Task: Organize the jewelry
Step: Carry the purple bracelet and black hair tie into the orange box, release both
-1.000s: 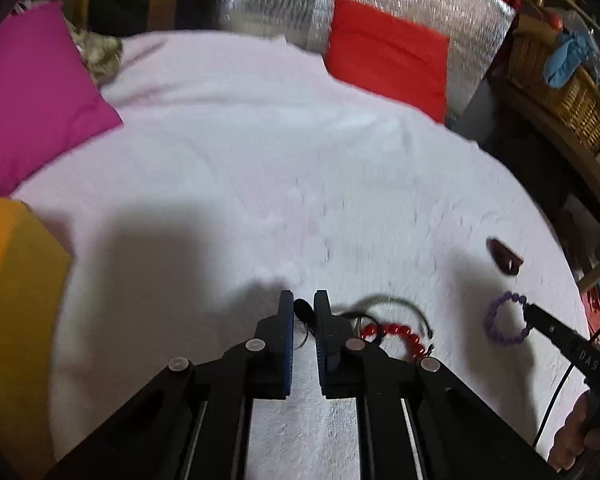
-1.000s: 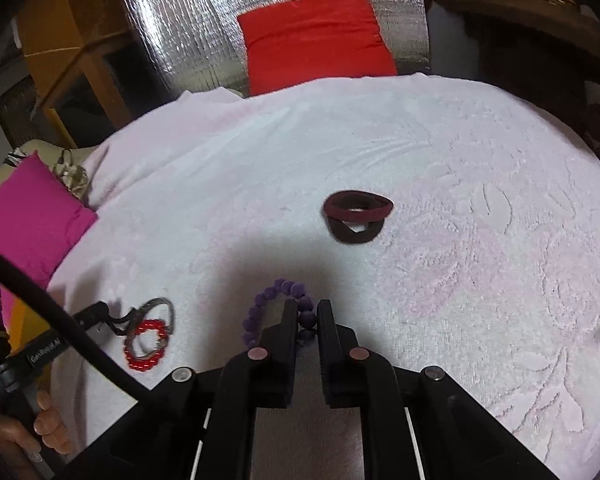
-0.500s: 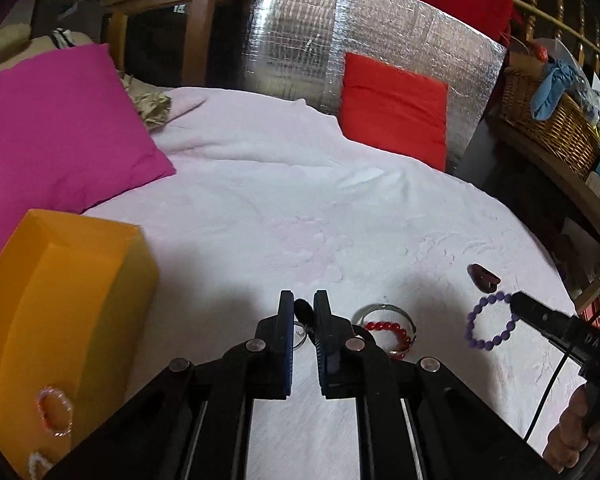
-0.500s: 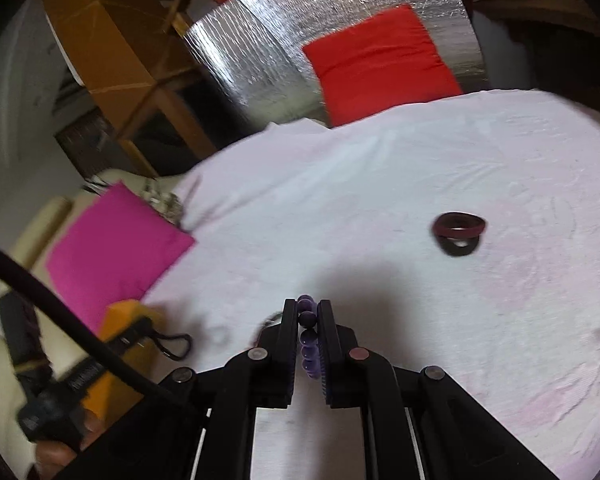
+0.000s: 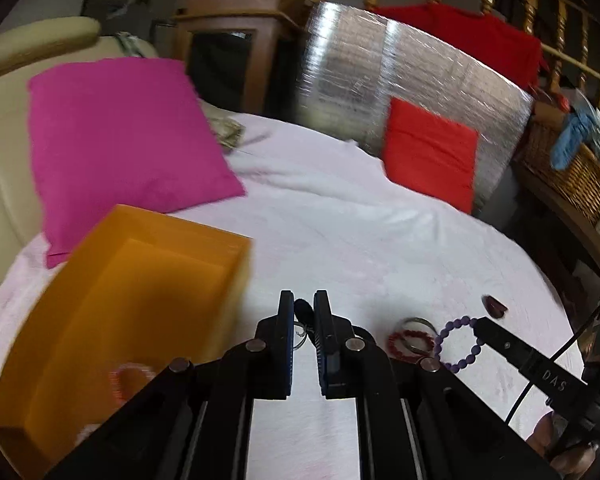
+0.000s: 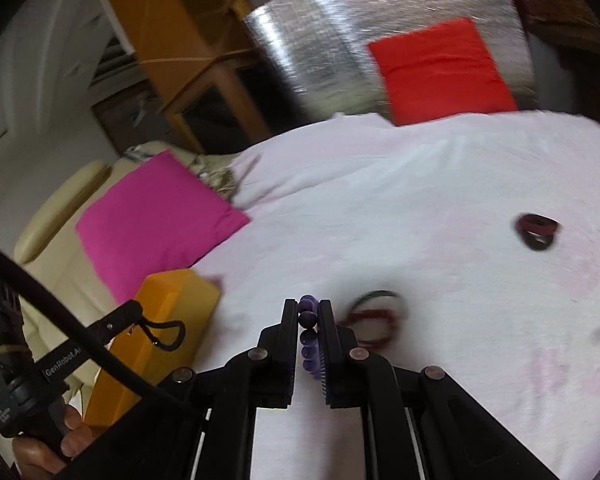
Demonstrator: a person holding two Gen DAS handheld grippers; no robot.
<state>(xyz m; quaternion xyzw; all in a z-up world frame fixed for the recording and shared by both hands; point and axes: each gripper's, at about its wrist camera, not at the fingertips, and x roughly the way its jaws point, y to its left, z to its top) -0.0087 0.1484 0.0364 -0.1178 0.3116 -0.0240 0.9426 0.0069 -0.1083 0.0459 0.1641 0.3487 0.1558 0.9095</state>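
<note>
My left gripper (image 5: 303, 304) is shut on a black cord loop (image 5: 303, 309), which hangs from it in the right wrist view (image 6: 166, 333), just right of the open orange box (image 5: 148, 276). My right gripper (image 6: 309, 312) is shut on a purple bead bracelet (image 6: 309, 340), held above the pink cloth; the bracelet also shows in the left wrist view (image 5: 458, 344). A red bead bracelet (image 5: 406, 340) and a silver bangle (image 5: 416, 324) lie on the cloth. A dark maroon ring pair (image 6: 537, 231) lies farther right. Small bead bracelets (image 5: 130, 380) lie inside the box.
A magenta cushion (image 5: 120, 148) leans behind the box. A red cushion (image 5: 430, 152) and a silver foil panel (image 5: 380, 92) stand at the back. A wicker basket (image 5: 568, 172) sits on a shelf at the right.
Both grippers have risen and swung left toward the orange box, each carrying its piece. The box now fills more of the left wrist view.
</note>
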